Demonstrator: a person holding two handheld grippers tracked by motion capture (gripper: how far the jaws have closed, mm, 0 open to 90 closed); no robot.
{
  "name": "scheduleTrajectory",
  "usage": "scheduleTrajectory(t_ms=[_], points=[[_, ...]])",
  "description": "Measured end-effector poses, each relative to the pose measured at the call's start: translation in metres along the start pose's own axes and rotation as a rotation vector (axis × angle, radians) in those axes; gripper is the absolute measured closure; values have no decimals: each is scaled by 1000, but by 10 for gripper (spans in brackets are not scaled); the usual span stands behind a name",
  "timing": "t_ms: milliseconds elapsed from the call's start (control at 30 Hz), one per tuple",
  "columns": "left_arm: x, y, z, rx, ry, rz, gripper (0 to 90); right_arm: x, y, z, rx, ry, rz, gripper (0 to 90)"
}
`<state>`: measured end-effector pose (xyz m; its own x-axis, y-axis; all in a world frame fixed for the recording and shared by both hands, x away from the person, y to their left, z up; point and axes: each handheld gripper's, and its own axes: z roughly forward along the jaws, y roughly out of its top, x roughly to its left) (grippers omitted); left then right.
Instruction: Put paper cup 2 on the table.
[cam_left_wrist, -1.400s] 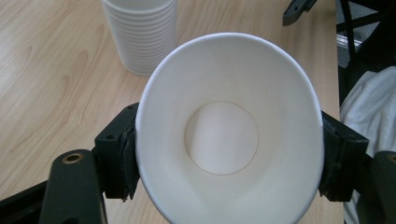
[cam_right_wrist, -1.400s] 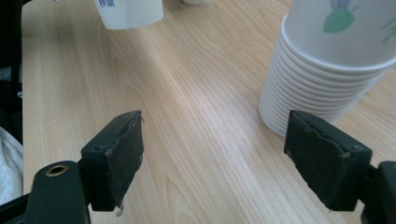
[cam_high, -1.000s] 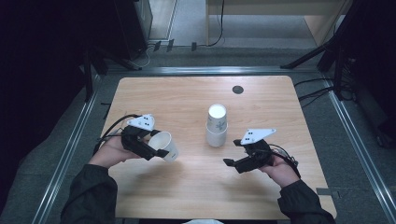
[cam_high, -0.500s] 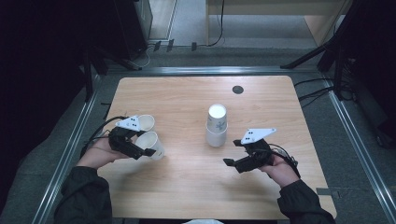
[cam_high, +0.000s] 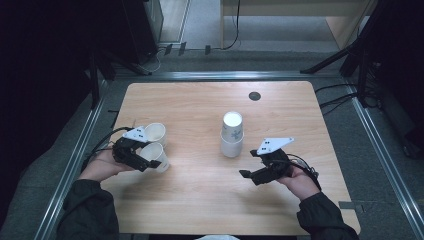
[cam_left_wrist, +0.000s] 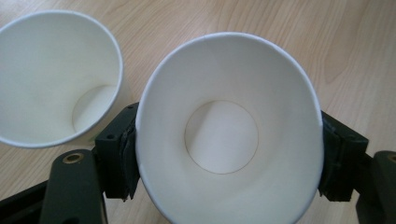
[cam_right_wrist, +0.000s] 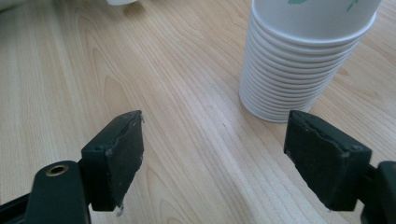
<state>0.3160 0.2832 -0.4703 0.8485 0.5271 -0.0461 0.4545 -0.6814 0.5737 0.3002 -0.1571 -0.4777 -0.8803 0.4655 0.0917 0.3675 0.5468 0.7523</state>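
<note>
My left gripper (cam_high: 152, 161) is shut on a white paper cup (cam_high: 156, 156) near the table's left edge. In the left gripper view its pads (cam_left_wrist: 122, 161) press both sides of the cup (cam_left_wrist: 229, 88), whose mouth faces the camera. A second empty cup (cam_high: 155, 133) stands upright just beyond it (cam_left_wrist: 51, 79), close beside the held one. A stack of upside-down paper cups (cam_high: 232, 134) stands mid-table. My right gripper (cam_high: 248, 173) rests to the stack's front right, open and holding nothing (cam_right_wrist: 212, 158), with the stack (cam_right_wrist: 303, 65) just ahead of its right jaw.
The wooden table (cam_high: 200, 200) has a small dark round inset (cam_high: 254, 95) at its far side. Metal rails run along both sides of the table. Cables trail from both grippers. Bare wood lies between the two hands.
My left gripper has carried its cup leftward and a little lower, ending beside the standing cup. The right gripper and the stack have stayed where they were.
</note>
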Motion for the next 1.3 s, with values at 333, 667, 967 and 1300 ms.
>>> scheduleTrajectory(t_ms=[333,667,967,1300], points=[[2,-5,4,38,40,8,233,0,0,-1,1,-3,1,205],[2,-6,11,64,38,-10,212,0,0,-1,1,-5,1,205],[4,-6,12,61,12,-43,186,-1,0,-2,2,-8,-5,204],[6,-6,10,49,2,-78,135,0,1,-1,7,-10,-12,204]])
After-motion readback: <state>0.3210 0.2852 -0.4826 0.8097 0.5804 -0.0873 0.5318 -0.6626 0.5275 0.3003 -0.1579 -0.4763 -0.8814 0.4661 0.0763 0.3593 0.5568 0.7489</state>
